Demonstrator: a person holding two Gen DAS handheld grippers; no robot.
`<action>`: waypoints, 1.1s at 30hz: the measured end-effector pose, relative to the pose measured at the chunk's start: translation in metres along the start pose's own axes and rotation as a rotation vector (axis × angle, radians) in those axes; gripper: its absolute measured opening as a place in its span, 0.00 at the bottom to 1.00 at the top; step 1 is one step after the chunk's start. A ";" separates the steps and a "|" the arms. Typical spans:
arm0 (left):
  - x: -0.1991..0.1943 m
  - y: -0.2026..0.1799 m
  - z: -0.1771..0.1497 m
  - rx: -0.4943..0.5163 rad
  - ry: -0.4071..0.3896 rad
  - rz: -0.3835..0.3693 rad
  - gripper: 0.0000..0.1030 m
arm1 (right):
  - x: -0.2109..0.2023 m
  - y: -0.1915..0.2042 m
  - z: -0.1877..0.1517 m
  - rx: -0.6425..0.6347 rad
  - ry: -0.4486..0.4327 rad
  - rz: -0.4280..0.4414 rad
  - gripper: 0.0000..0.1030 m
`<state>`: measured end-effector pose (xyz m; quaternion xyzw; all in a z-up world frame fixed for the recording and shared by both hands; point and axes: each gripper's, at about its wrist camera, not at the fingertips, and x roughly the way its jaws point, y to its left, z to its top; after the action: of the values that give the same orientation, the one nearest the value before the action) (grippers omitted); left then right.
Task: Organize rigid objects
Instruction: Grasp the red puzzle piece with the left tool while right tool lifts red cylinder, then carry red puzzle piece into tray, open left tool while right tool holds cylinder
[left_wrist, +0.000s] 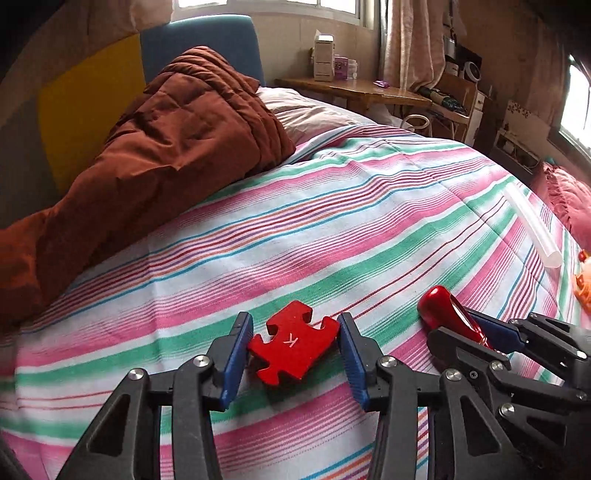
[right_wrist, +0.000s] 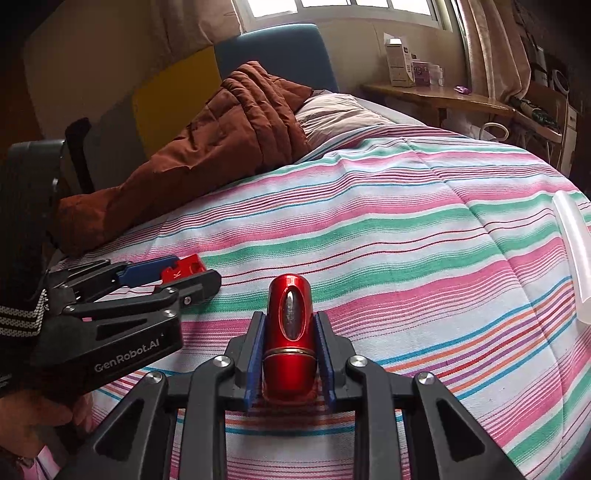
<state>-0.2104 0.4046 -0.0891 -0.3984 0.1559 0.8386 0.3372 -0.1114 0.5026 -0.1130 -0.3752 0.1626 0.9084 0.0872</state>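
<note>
1. The right tongs (right_wrist: 290, 354), low centre of the right wrist view, are clamped narrow on a glossy red capsule-shaped case (right_wrist: 290, 332), pads against its lower half. It looks hard, smooth and likely slippery; the banded waist seems the surest place to hold.
2. The left tongs (left_wrist: 295, 354) stand wide around a flat red puzzle piece (left_wrist: 293, 343) lying on the striped bed (left_wrist: 332, 221). Its left edge is at or almost at the left pad; a gap shows on the right. It looks light and stiff, so gripping its edges should work.
3. Farther off, at the right edge, a clear tube (left_wrist: 533, 225) lies well apart.
</note>
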 end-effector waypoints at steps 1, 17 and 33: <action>-0.004 0.003 -0.003 -0.029 0.003 -0.004 0.46 | 0.000 0.001 0.000 -0.004 0.000 -0.005 0.24; -0.113 0.004 -0.065 -0.163 -0.081 -0.014 0.46 | 0.001 0.012 -0.001 -0.069 0.000 -0.077 0.25; -0.217 0.036 -0.163 -0.290 -0.136 0.006 0.46 | -0.014 0.024 -0.005 -0.120 -0.051 -0.090 0.25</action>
<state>-0.0444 0.1964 -0.0248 -0.3848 0.0112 0.8783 0.2835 -0.1050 0.4780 -0.1003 -0.3635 0.0888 0.9209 0.1095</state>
